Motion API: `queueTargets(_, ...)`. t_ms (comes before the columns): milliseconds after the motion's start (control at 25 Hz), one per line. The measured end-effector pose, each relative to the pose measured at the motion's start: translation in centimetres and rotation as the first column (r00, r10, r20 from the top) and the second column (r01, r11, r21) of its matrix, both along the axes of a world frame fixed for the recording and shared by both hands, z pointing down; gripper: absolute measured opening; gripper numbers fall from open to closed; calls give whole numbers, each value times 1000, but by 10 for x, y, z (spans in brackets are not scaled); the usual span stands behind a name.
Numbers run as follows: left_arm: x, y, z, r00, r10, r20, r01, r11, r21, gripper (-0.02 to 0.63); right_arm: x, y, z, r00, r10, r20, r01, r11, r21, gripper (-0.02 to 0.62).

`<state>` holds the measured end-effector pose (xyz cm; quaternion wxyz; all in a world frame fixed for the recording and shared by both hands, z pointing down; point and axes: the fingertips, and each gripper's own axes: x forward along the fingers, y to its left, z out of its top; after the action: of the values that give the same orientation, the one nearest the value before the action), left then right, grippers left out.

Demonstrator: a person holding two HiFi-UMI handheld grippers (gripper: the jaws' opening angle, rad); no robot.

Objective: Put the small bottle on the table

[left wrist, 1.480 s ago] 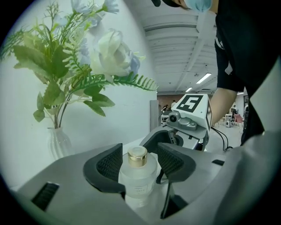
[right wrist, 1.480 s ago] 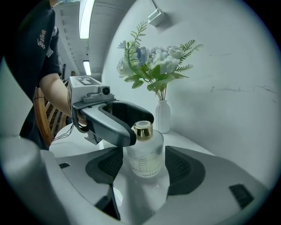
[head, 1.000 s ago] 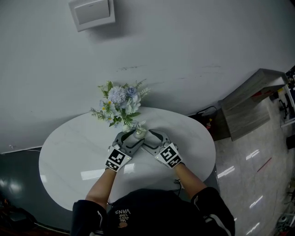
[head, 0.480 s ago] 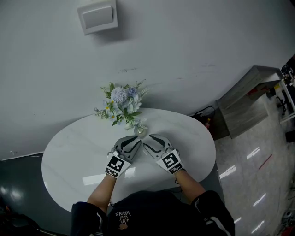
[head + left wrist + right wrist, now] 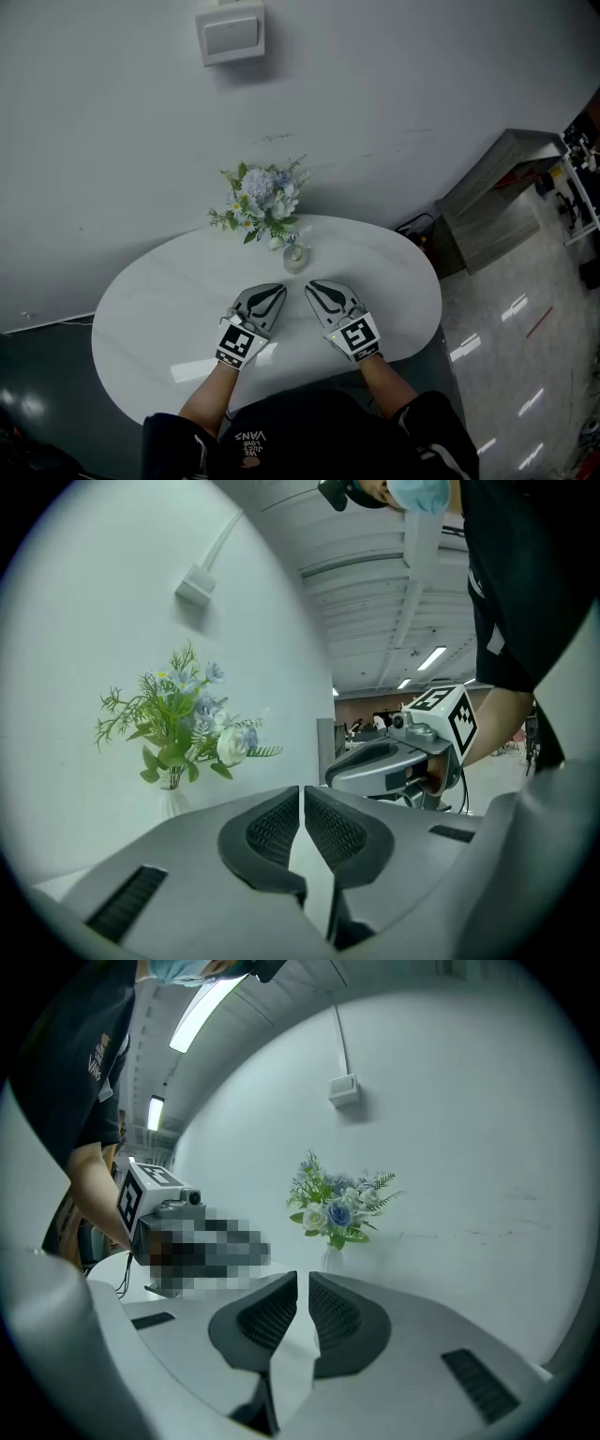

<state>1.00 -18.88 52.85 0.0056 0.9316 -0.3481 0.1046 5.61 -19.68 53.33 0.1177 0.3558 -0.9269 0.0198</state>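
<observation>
The small clear bottle [image 5: 295,258] stands upright on the white oval table [image 5: 150,300], near its far edge, with a bunch of pale blue and white flowers [image 5: 262,197] in it. Both grippers hover side by side short of it, apart from it. My left gripper [image 5: 271,292] and right gripper [image 5: 314,289] have just been closing and are shut with nothing between the pads. In the left gripper view the bottle [image 5: 172,801] shows beyond the shut left gripper [image 5: 302,797]. The right gripper view has the bottle [image 5: 332,1260] just past the shut right gripper [image 5: 303,1283].
The table stands against a pale wall that carries a small white box [image 5: 231,33]. A grey wooden cabinet [image 5: 497,206] is on the floor to the right. The person's arms reach over the table's near edge.
Both grippers held the bottle between them a second ago. They have let it go, drawn back toward the person and closed. The bottle stays by the flowers.
</observation>
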Motion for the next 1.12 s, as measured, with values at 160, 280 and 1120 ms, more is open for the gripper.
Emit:
queueTargets(160,-9,21,-8,1000,21,-8,-21,1000,7,31,-8,21,-10,999,28,19,-28,1000,-9,61)
queueTargets(280,-16,36,-11,999,34,-11,-33,999,5,26,-13,37,-14,999,45,23,-45,999,-12,60)
queueTargets(1120,-68,124,-31,993,113,-35,-113,994,16,20,-60,129,-39,989,126,73,-126,992,-4,54)
